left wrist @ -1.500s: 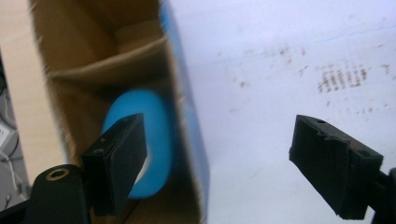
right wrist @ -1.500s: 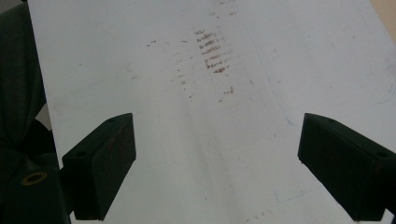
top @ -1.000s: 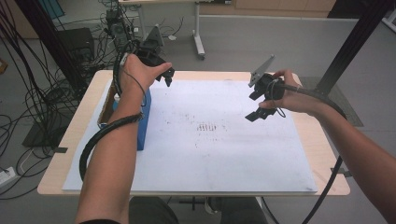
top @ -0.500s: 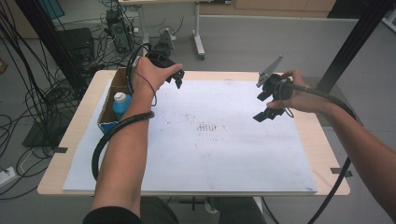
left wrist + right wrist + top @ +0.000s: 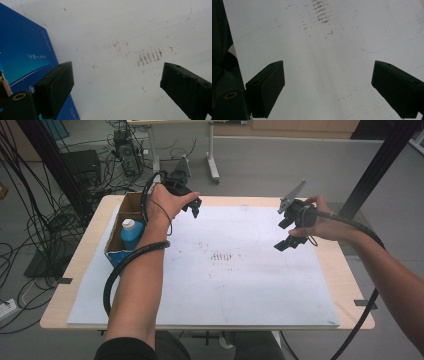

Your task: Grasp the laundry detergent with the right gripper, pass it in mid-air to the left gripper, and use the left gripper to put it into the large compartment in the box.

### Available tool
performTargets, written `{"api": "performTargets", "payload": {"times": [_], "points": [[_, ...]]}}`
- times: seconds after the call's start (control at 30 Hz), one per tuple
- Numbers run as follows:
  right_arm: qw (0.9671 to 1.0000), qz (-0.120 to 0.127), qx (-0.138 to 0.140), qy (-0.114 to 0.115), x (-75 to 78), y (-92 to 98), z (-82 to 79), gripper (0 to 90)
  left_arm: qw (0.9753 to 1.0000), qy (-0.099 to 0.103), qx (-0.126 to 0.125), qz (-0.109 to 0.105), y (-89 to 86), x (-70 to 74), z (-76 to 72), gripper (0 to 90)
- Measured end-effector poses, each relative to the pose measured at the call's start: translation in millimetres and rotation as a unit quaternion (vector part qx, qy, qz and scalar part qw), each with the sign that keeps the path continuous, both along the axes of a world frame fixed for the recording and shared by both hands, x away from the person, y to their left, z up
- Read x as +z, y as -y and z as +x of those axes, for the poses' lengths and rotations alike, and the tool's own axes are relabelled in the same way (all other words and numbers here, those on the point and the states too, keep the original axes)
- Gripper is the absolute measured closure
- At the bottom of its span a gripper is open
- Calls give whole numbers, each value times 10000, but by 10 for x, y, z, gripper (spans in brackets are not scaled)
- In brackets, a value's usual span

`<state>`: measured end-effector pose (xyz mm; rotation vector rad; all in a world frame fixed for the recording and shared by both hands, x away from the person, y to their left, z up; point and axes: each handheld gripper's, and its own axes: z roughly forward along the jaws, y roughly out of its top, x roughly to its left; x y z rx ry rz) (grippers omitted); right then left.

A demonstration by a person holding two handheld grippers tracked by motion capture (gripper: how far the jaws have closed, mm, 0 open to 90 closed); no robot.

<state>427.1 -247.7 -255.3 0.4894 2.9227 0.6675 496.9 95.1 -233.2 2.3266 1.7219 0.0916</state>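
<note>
A blue bottle with a white cap (image 5: 131, 233) stands inside an open cardboard box with a blue side (image 5: 114, 254) at the table's left. My left gripper (image 5: 191, 206) is held above the white sheet (image 5: 235, 280) near its far left corner, right of the box, jaws open and empty. In the left gripper view the jaws stand wide apart (image 5: 115, 82) over the white sheet, with the blue box side (image 5: 22, 55) at the left. My right gripper (image 5: 285, 235) hovers over the sheet's right part, open and empty; its jaws (image 5: 327, 85) frame bare sheet.
A patch of brownish smudge marks (image 5: 223, 256) sits mid-sheet. The wooden table (image 5: 350, 285) shows around the sheet. Cables (image 5: 30, 230) and equipment lie on the floor at the left, and a black post (image 5: 380, 160) rises at the right.
Both hands moved away from the person toward the table's far side. The left arm shifted right, uncovering the box and the bottle inside it.
</note>
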Motion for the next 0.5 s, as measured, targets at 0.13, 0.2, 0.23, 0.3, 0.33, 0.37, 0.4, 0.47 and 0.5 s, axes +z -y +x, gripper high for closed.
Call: {"api": "performTargets", "payload": {"times": [0.13,0.2,0.23,0.3,0.33,0.37,0.4,0.47,0.5], "points": [[10000,-10,-7,7,3,12,-2,114,10000,-63,-9,-41,9,-86,-20,120],[10000,-31,-3,5,-3,13,-5,115,9999,-109,-31,-17,14,-135,-31,120],[10000,-43,-6,7,-6,13,-7,115,9999,-133,-22,-26,18,-163,-38,120],[10000,-31,-7,5,-9,11,-10,115,9998,-167,-21,-45,19,-214,-50,121],[10000,-31,4,8,-9,8,-12,115,9998,-191,-19,-51,16,-229,-55,121],[10000,-33,4,4,-9,6,-14,115,9998,-219,-28,-36,13,-242,-58,121],[10000,-29,1,10,-10,3,-15,115,9998,-220,-19,-32,13,-251,-62,122],[10000,-34,7,11,-5,0,-14,115,9997,-241,-17,-62,6,-274,-71,122],[10000,-34,7,16,-5,-3,-13,115,9996,-259,-16,-84,3,-288,-76,123]]}}
